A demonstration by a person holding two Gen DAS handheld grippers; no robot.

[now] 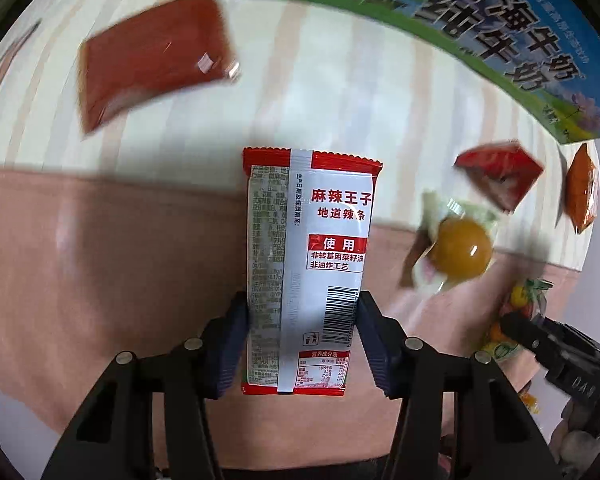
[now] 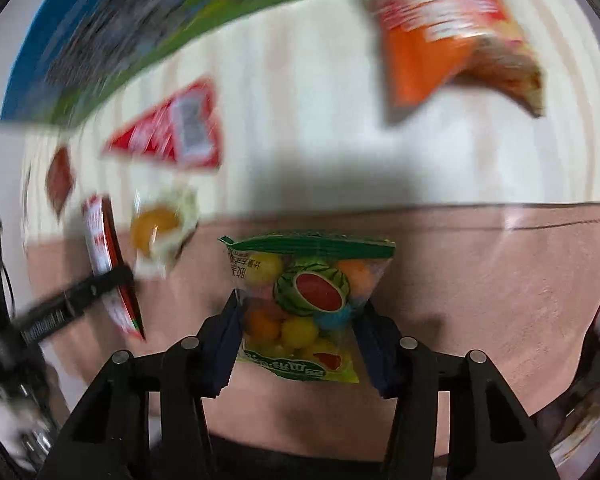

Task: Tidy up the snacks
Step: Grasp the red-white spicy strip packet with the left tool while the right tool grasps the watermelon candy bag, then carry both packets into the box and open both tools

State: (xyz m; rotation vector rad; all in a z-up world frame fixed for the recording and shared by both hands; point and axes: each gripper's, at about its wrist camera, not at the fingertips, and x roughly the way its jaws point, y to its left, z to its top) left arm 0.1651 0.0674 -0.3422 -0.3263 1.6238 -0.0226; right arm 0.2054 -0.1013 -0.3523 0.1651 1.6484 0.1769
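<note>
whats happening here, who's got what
A person is sorting snacks with a handheld gripper in each hand. The left gripper has its jaws shut on a red and white spicy strip packet; the right gripper has its jaws shut on a bag of fruit gummies. More snacks lie loose on the pale table near a milk carton box.

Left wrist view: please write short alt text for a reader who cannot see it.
The left gripper holds a red-and-white spicy snack packet between its fingers, above a table with scattered snacks and a milk carton.
</note>
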